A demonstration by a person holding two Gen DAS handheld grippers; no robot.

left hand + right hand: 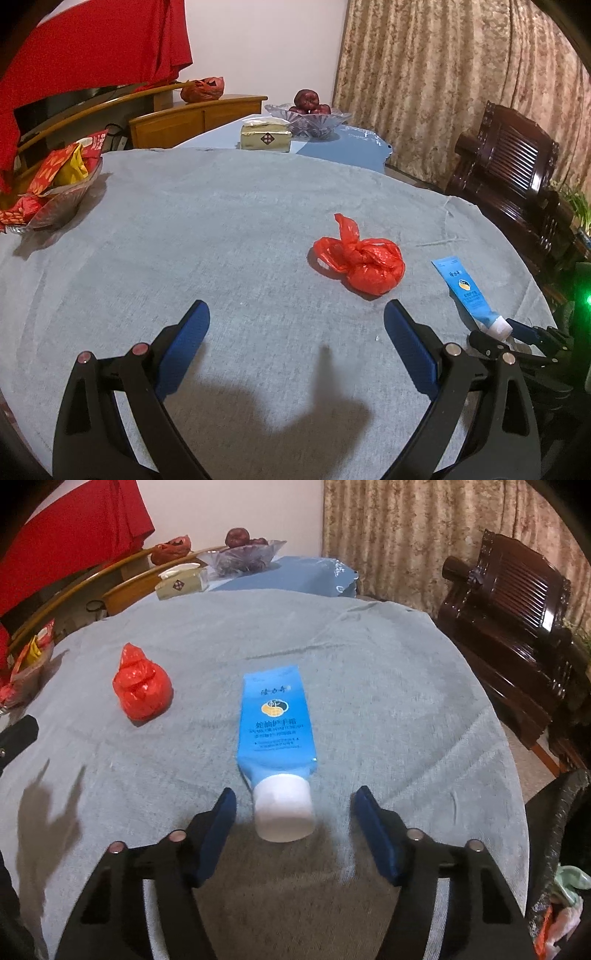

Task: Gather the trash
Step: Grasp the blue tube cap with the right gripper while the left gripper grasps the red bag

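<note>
While the left gripper (pixel 295 317) hangs spread over bare cloth, the right gripper (pixel 293 805) brackets a blue tube's (pixel 275 720) white cap (pixel 284 806), pads clear; a red bag (pixel 142 688) lies ahead-left.

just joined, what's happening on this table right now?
A person with a gripper in each hand is clearing trash off a grey tablecloth. The right gripper straddles the white cap of a blue tube lying flat; the pads are not touching it yet. The left gripper hovers open and empty, short of a knotted red bag. Neither item has been lifted.
</note>
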